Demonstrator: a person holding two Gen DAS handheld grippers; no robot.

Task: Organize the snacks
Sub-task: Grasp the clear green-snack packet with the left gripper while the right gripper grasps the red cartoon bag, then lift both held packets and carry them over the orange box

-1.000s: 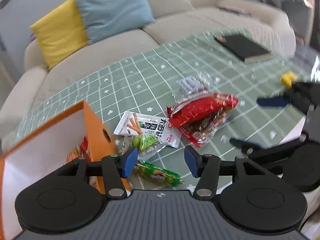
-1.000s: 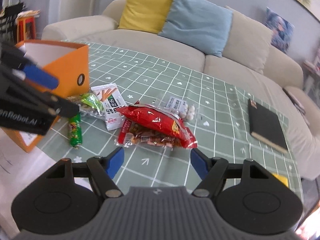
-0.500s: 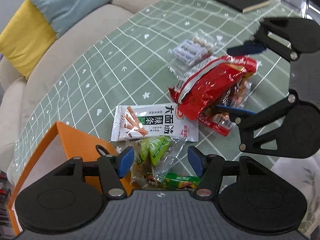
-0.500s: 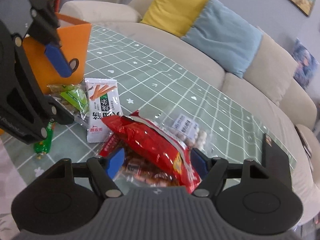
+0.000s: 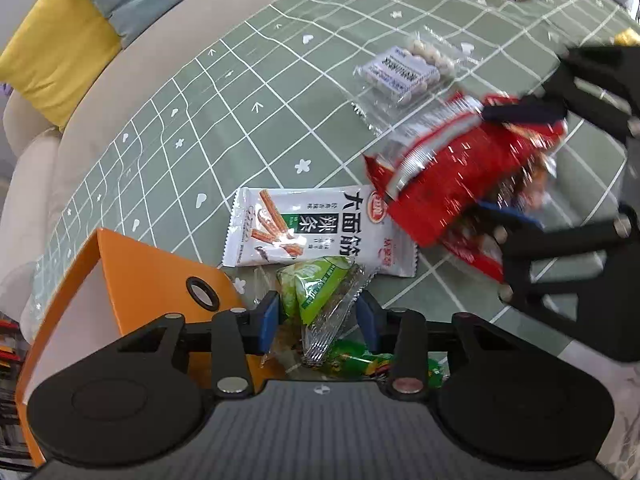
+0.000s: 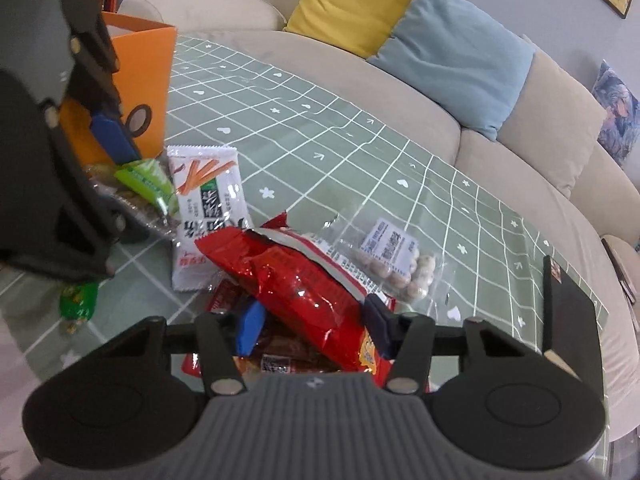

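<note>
Sofa-side table with a green grid cloth. Both jaws have just been closing: the left gripper pinches the clear packet with green sachets, the right gripper the red bag, so both look ready to lift. From the green packet, the orange box sits at 9 o'clock, the white snack packet touches it at 12 o'clock, and the clear ball-snack packet lies apart.

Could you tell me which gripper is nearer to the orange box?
Left. The left gripper straddles a green snack packet right beside the orange box; the right gripper is farther off, around the red bag.
</note>
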